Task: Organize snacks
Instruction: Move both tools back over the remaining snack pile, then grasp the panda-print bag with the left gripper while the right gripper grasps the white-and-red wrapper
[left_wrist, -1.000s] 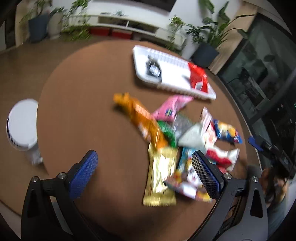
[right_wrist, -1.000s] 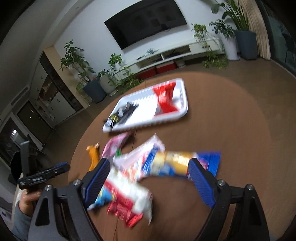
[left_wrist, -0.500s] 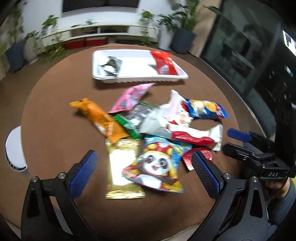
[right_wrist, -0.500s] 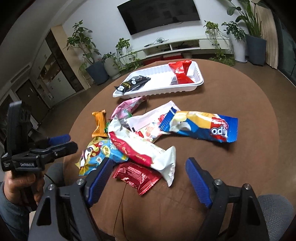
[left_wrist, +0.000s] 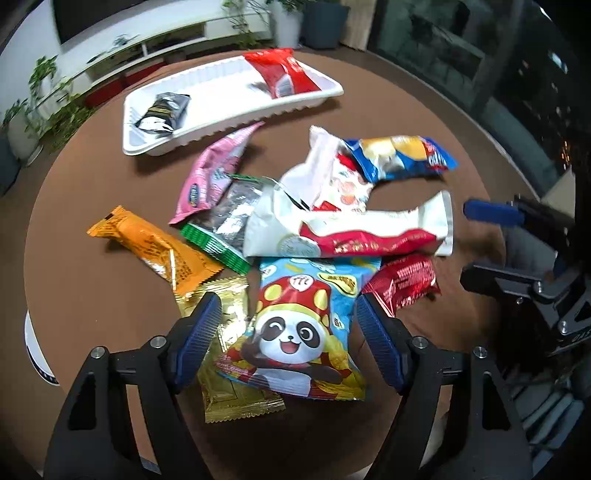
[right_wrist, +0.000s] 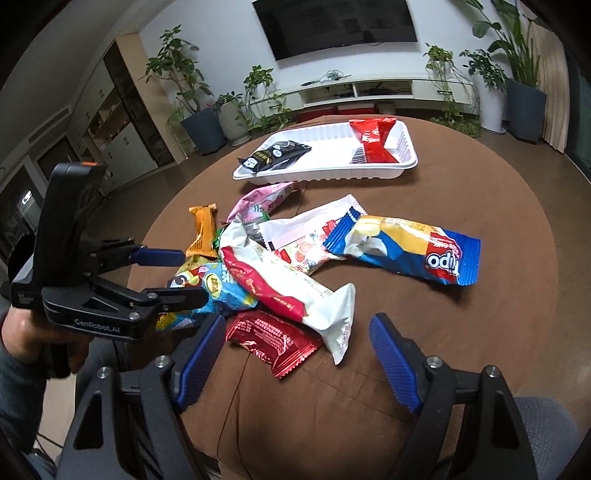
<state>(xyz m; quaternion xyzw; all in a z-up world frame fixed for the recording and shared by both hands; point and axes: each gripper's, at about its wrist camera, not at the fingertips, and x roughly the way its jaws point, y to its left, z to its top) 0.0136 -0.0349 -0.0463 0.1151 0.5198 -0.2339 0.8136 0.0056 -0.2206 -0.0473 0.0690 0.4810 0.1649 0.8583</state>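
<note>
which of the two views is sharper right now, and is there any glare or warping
Right wrist view: crisp, lettering on the blue chip bag readable; plastic glare on the white-and-red packet. Left wrist view: softer, motion smear on the white tray and background shelf, though the panda bag reads clearly; the gold packet shines. Both: strong fisheye bending, dark corners.

The gold packet (left_wrist: 236, 354) lies partly under the panda bag (left_wrist: 303, 332), and the left gripper's finger (left_wrist: 197, 338) covers its edge at nine o'clock. The clear packet (left_wrist: 232, 218) is half buried under the white wrapper (left_wrist: 280, 221). A white tub (left_wrist: 35, 354) is cut off at nine o'clock.
</note>
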